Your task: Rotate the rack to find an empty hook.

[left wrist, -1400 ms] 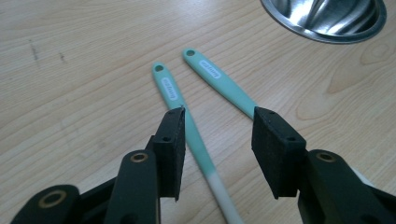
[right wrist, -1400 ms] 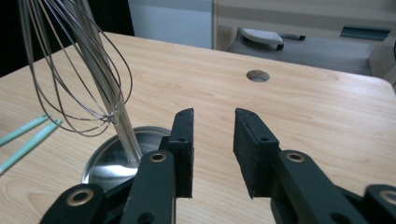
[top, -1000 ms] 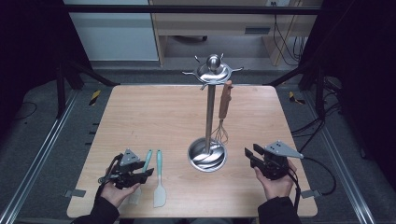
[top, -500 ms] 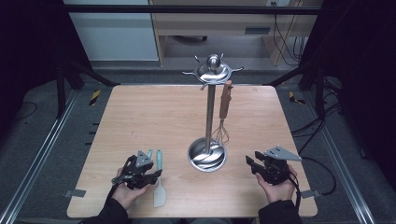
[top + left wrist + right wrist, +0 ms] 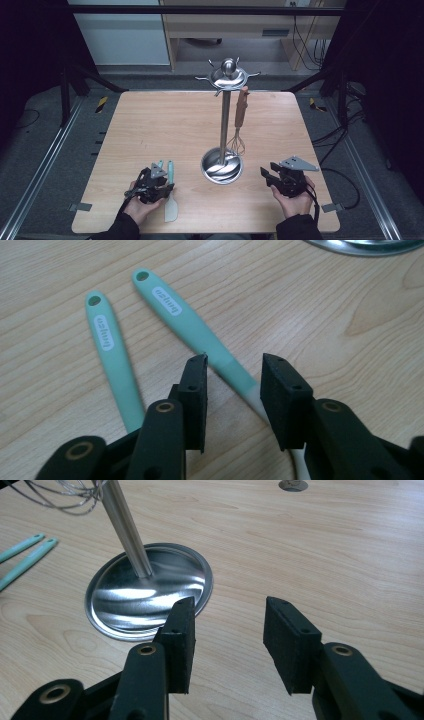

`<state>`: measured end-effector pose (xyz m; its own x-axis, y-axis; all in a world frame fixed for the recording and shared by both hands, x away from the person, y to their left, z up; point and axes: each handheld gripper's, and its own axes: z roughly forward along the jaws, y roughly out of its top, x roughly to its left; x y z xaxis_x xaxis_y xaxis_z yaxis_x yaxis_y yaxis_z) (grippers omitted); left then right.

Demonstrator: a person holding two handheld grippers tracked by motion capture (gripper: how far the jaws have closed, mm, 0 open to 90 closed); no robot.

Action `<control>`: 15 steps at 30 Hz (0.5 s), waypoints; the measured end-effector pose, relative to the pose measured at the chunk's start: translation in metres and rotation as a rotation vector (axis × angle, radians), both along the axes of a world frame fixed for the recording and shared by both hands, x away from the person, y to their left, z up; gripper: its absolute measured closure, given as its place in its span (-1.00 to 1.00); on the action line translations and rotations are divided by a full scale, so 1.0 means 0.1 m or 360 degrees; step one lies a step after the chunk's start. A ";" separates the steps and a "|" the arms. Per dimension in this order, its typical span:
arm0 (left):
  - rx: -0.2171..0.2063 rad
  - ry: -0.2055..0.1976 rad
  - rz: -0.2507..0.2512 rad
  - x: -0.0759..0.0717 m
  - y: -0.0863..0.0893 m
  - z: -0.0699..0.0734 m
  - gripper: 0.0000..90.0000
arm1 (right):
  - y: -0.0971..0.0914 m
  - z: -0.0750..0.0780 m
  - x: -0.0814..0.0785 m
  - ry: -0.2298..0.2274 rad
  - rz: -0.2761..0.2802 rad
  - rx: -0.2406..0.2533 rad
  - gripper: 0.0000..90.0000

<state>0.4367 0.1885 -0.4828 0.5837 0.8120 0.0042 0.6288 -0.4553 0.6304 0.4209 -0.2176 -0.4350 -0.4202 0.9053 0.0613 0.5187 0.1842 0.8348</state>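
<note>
Mint-green handles lie side by side on the wooden table (image 5: 150,125) as we bring our left gripper (image 5: 234,385) down over the spatula (image 5: 200,337), which rests near the table's front edge, just left of the utensil stand (image 5: 223,120). Its jaws have just been closing, and the handle's neck runs between them, yet the pads stand apart from it and press on nothing. We judge the risks plain. The spatula crosses the gap at a slant, so a closing pad could shove it sideways rather than clamp it. The second green utensil (image 5: 112,352) lies just beside, and the left pad could nudge or pinch it too. A grip so near the blade end would leave the long handle to swing and tilt once lifted. Our right gripper (image 5: 229,640) hovers open and empty by the stand's steel base (image 5: 150,592); a stray move there could knock the stand, where a whisk (image 5: 238,125) hangs.
</note>
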 end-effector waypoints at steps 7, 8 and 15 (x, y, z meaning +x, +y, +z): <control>0.0059 0.0000 0.0014 -0.03 -0.11 -0.04 0.40 | -0.01 0.00 0.00 0.0002 -0.0011 0.0007 0.24; 0.0060 0.0002 0.0028 -0.03 -0.12 -0.04 0.41 | -0.01 0.00 0.00 0.0002 -0.0010 0.0006 0.24; 0.0087 0.0008 0.0072 -0.02 -0.14 -0.03 0.55 | 0.00 0.00 0.00 0.0004 -0.0015 -0.0003 0.24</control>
